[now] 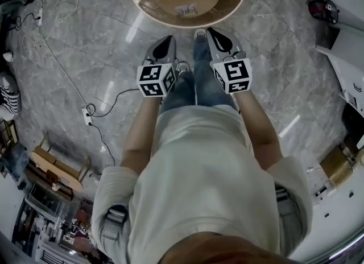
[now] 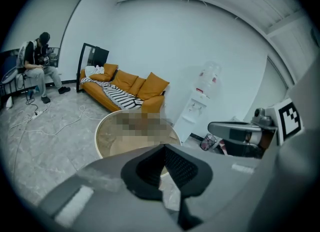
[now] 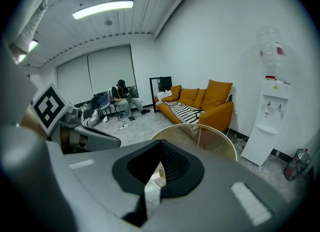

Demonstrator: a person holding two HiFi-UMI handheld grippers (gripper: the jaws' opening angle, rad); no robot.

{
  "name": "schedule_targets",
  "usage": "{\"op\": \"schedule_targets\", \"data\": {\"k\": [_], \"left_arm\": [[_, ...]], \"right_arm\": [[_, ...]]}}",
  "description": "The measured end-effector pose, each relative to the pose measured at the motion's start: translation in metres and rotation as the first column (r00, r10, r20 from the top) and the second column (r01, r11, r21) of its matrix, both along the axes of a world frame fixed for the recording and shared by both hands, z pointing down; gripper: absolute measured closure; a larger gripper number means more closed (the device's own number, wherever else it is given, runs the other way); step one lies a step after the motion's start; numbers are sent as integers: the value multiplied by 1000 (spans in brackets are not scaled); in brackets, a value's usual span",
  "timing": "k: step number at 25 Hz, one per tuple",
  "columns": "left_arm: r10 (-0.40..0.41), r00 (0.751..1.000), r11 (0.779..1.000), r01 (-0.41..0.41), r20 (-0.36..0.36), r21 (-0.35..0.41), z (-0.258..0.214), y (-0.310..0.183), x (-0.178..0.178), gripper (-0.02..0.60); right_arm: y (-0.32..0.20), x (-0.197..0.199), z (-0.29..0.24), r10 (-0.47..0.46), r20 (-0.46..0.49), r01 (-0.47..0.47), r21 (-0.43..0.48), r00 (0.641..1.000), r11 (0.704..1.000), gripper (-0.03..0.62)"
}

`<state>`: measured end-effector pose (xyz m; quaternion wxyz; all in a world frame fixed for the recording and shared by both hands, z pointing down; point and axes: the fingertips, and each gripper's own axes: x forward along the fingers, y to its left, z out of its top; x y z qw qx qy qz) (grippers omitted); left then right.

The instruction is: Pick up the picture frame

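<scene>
Standing before round table (image 1: pixel 233 1), person holds both grippers side by side at centre of head view, tips aimed toward table. Left gripper (image 1: pixel 166 41): jaws pressed together, nothing between. Right gripper (image 1: pixel 216 34): jaws likewise together, empty. Picture frame (image 1: pixel 186 9) sits on table near its lower rim, top centre of head view, untouched, clear of both grippers.

A round glass table (image 1: pixel 170 23) stands just ahead of the left claw (image 1: pixel 166 42) and right claw (image 1: pixel 216 34). Beyond it is an orange sofa (image 2: pixel 135 83) with a striped blanket (image 2: pixel 112 95). A water dispenser (image 3: pixel 270 116) stands right of the sofa. A power strip (image 1: pixel 88 115) lies on the marble floor (image 1: pixel 102 46), left of the claws. A person (image 2: pixel 37 61) sits at the far left.
</scene>
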<state>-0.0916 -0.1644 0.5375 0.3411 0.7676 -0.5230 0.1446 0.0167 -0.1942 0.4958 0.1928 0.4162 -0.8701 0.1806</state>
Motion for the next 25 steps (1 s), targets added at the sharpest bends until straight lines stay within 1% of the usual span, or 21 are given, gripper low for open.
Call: {"op": "schedule_targets", "data": {"k": [3,7,13,15,17,20,22,25], "left_arm": [[-1,1000,999,2,16,-38,27,-14,2,581],[8,999,996,-5,35,-93,67,-29,3,581],[10,999,985,-3,40,-172,123,-45,6,581],[29,999,981,-20,43,-195,142,-48,10,580],[53,997,977,-41,52,-209,159,-52,14,566],[57,996,975,-41,66,-218,182,-60,13,478],[52,996,973,-34,74,-227,198,-66,11,444],[58,995,969,-35,86,-244,218,-71,11,402]], "right_arm": [[-19,2,26,-31,-21,30,-23,999,999,594],[-40,0,66,-63,-34,61,-76,997,995,594],[-58,-3,129,-90,-61,79,-161,994,984,594],[-61,-3,150,-102,-67,88,-187,993,978,594],[-62,-5,170,-133,-84,113,-209,988,971,589],[-61,-11,199,-203,-136,168,-236,970,957,537],[-63,-14,217,-221,-147,179,-253,964,951,521],[-66,-17,240,-226,-128,180,-296,966,938,471]]}}
